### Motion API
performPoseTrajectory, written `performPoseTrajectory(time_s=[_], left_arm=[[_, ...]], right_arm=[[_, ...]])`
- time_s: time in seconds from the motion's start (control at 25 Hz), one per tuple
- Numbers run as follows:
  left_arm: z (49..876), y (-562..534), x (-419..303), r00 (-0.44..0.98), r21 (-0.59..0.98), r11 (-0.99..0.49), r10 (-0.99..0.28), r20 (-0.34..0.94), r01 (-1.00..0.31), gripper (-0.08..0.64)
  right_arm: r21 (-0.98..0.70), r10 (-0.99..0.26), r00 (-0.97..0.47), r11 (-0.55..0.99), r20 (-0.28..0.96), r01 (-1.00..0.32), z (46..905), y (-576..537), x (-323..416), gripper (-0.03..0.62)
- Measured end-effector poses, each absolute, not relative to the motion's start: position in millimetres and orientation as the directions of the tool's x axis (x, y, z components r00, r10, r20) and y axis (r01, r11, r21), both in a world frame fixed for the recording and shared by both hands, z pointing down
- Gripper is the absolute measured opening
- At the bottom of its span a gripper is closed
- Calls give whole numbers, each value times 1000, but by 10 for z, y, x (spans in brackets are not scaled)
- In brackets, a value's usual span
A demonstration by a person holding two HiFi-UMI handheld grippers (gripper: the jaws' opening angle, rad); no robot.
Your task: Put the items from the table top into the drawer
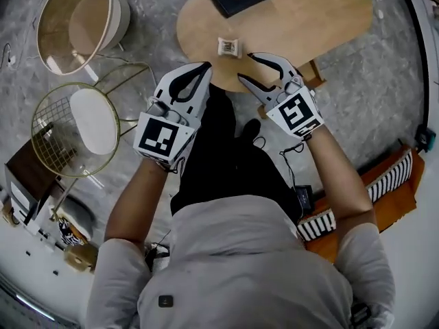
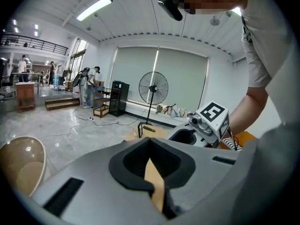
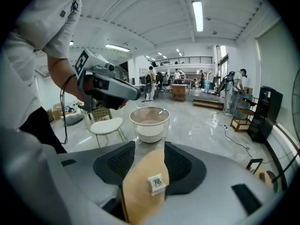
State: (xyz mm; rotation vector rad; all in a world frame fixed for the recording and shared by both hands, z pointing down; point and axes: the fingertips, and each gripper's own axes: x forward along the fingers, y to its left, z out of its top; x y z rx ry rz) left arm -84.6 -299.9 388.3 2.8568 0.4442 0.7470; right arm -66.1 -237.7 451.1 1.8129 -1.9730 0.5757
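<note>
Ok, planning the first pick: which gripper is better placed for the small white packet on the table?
Right. The right gripper has its jaws apart, with the small white packet lined up between them in its own view. The left gripper has its jaws together.

The table top is smooth, matt pale wood. The floor is glossy grey stone. At left, the chair is thin gold metal wire. The left gripper and right gripper have matt grey plastic shells and black ribbed pads.
</note>
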Motion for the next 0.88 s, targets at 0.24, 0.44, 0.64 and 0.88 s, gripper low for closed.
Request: performPoseTrajectory(time_s=[0.24,0.44,0.64,0.88], left_arm=[[4656,-3165,-694,815,221,-941,332,474,256,9],[5209,-3183,-622,793,236,-939,340,506,252,9],[6183,-3421,-640,758,256,-931,362,543,261,9],[6405,-3397,-591,743,270,-930,363,563,250,9]], right_arm=[[-50,-741,-119,115,661,-992,5554,-2499,-585,244],[-63,-669,-158,164,726,-984,6197,-2478,-541,256],[-77,-594,-194,217,781,-973,7221,-2721,-570,276],[-79,-511,-218,279,832,-957,7673,-2746,-593,299]])
